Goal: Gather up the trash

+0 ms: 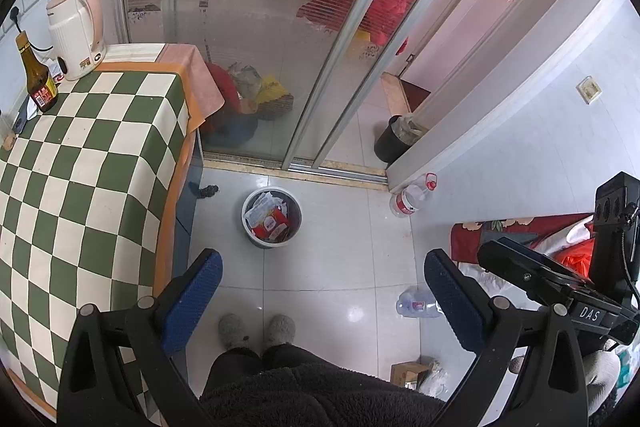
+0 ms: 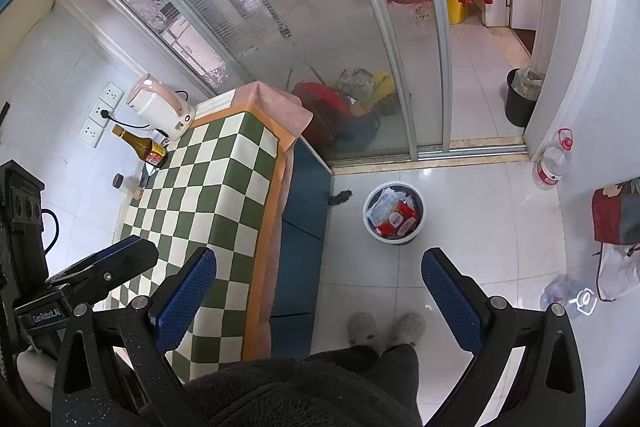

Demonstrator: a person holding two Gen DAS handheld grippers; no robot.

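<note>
A white trash bin [image 1: 272, 217] full of red and white wrappers stands on the tiled floor beside the table; it also shows in the right wrist view [image 2: 394, 213]. My left gripper [image 1: 322, 297] is open and empty, held high above the floor. My right gripper [image 2: 320, 297] is open and empty too, over the table's edge and the floor. A crushed clear plastic bottle [image 1: 418, 305] lies on the floor at the right, also in the right wrist view [image 2: 566, 293]. A small dark scrap [image 1: 206, 191] lies by the table's leg.
A table with a green checked cloth [image 1: 80, 187] holds a kettle [image 1: 76, 31] and a brown bottle [image 1: 38, 79]. An upright water bottle [image 1: 412, 197] stands by the wall. A black bin [image 1: 394, 139] sits past the glass sliding door [image 1: 256, 27]. My slippered feet [image 1: 256, 331] are below.
</note>
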